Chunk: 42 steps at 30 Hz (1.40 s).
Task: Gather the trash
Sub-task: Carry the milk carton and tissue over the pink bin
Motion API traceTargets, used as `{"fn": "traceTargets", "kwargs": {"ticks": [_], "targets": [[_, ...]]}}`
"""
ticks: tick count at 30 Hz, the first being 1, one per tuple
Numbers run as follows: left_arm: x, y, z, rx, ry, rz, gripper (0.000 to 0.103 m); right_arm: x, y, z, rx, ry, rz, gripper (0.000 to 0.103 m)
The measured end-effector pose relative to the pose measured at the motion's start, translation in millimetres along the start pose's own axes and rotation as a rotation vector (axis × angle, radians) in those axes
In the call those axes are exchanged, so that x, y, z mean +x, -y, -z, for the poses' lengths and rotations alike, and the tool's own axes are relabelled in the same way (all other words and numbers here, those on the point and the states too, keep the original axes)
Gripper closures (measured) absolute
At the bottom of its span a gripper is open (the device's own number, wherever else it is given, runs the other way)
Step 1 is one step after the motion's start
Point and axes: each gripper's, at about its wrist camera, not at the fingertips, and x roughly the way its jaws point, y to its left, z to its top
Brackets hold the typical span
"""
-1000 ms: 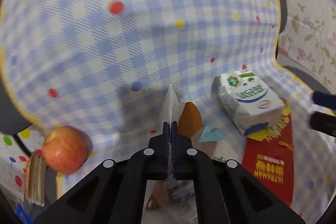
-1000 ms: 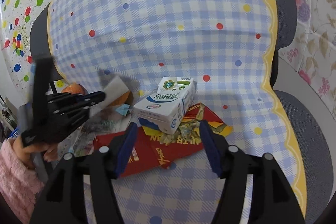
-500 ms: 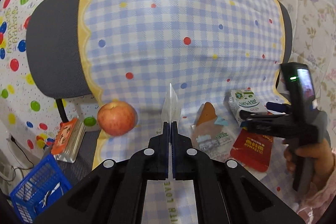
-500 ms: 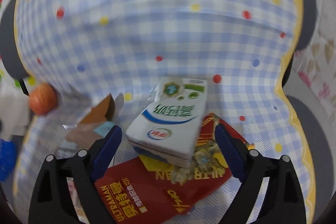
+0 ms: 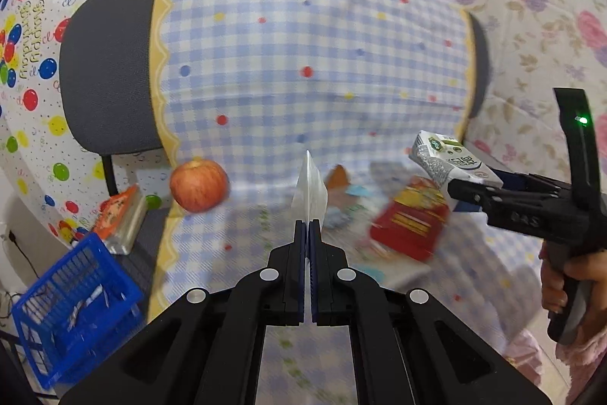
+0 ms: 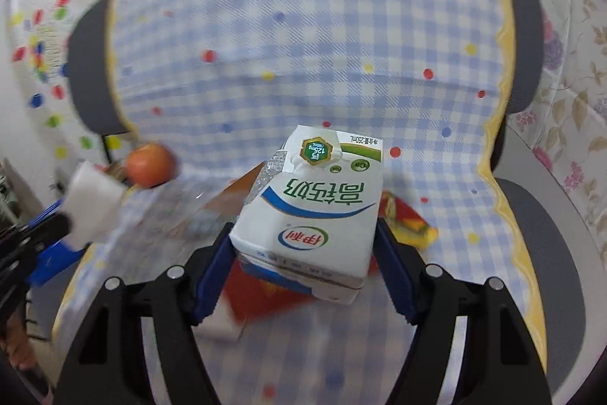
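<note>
My left gripper [image 5: 308, 228] is shut on a thin white paper scrap [image 5: 310, 190] and holds it above the checked cloth; the scrap also shows at the left of the right wrist view [image 6: 93, 205]. My right gripper [image 6: 303, 255] is shut on a white milk carton [image 6: 315, 211], lifted off the seat; the carton also shows in the left wrist view [image 5: 449, 162]. A red snack wrapper [image 5: 411, 222] and other flat wrappers [image 5: 341, 185] lie on the cloth below.
A blue basket [image 5: 72, 310] with some scraps stands on the floor at lower left. A red apple [image 5: 198, 185] sits at the cloth's left edge. An orange packet [image 5: 121, 221] lies beside the chair. The grey chair back [image 5: 110, 78] rises behind.
My right gripper closed on the milk carton and lifted it off the red wrapper. My left gripper pulled back and up with the paper scrap, bringing the basket into view.
</note>
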Motion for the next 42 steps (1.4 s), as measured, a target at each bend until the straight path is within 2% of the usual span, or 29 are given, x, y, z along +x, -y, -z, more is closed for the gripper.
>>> {"fn": "traceTargets", "kwargs": {"ticks": [9, 13, 19, 27, 33, 37, 42], "targets": [[-51, 37, 44, 0.0, -0.021, 0.098, 0.101, -77, -9, 68, 0.01, 0.025, -0.01, 0.032], [-67, 50, 59, 0.015, -0.03, 0.105, 0.101, -92, -8, 93, 0.002, 0.016, 0.014, 0.032], [-88, 80, 78, 0.055, -0.025, 0.151, 0.101, -120, 11, 129, 0.054, 0.003, 0.032, 0.032], [-98, 142, 96, 0.137, -0.021, 0.279, 0.101, -178, 38, 171, 0.082, 0.025, 0.15, 0.032], [-92, 187, 115, 0.198, -0.064, 0.377, 0.101, -215, 58, 210, 0.116, 0.016, 0.258, 0.031], [-90, 214, 127, 0.246, -0.08, 0.423, 0.101, -231, 67, 235, 0.148, -0.003, 0.305, 0.031], [-86, 243, 140, 0.304, -0.104, 0.478, 0.101, -241, 76, 255, 0.185, -0.024, 0.324, 0.031]]}}
